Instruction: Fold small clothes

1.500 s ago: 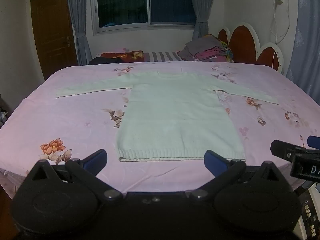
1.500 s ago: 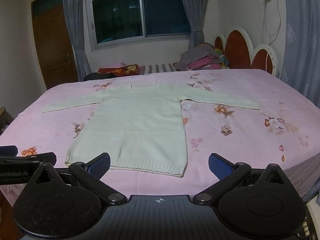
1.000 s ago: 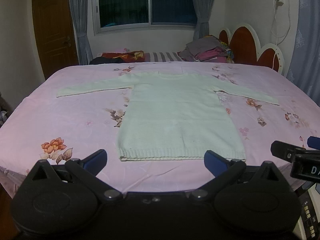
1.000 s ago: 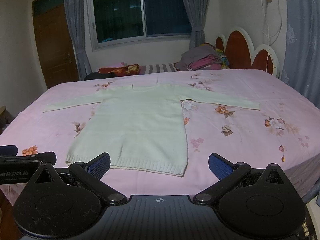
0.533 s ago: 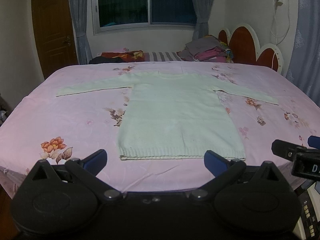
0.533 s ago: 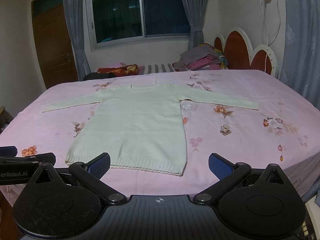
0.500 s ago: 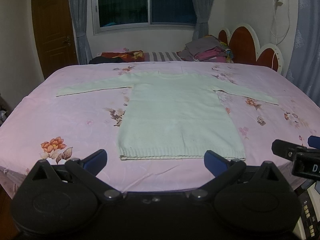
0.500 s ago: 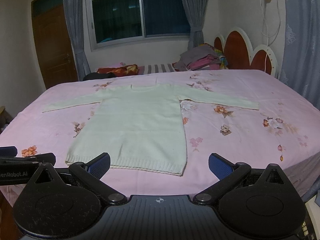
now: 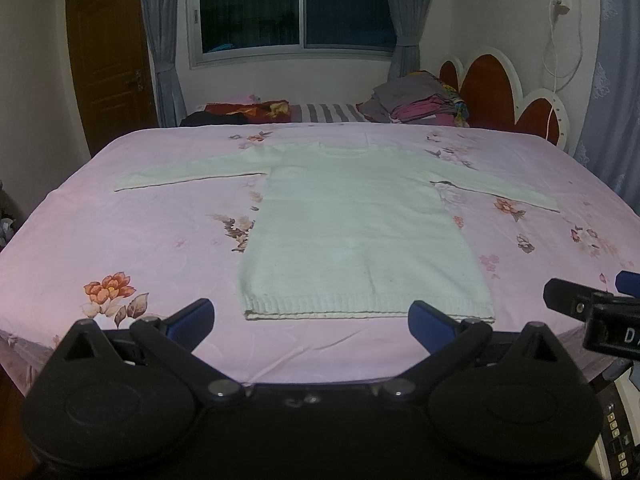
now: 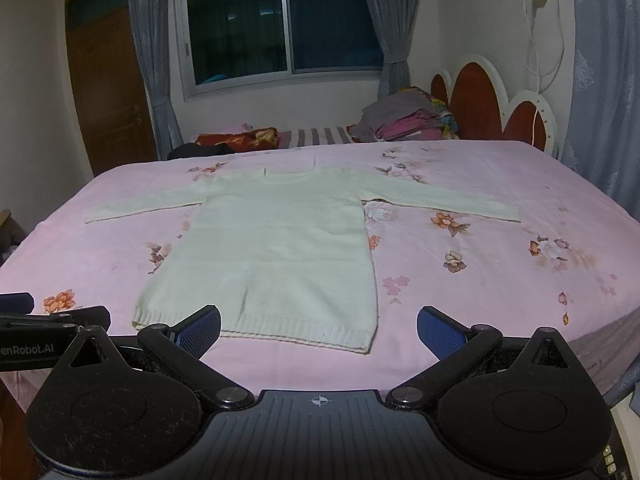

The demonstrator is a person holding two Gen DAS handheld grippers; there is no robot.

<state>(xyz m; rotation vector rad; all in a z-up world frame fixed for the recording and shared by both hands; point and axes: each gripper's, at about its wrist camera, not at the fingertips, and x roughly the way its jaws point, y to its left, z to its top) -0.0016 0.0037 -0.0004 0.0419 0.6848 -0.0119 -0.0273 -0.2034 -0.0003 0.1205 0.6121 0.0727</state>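
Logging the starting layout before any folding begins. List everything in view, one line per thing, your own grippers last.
sweater: one, pale cream, spread flat on the bed, sleeves out to both sides, hem nearest the cameras.
bedsheet: one, pink with flower prints, covering the bed.
pile of clothes: one, grey, pink and mixed colours, beyond the far right of the bed.
headboard: one, dark red with white scalloped edge, far right.
window: one, dark panes, back wall, grey curtains each side.
door: one, brown wood, back left.
cable: one, white, hanging from a wall plug at right.
left gripper: open, empty, short of the hem.
right gripper: open, empty, short of the hem.
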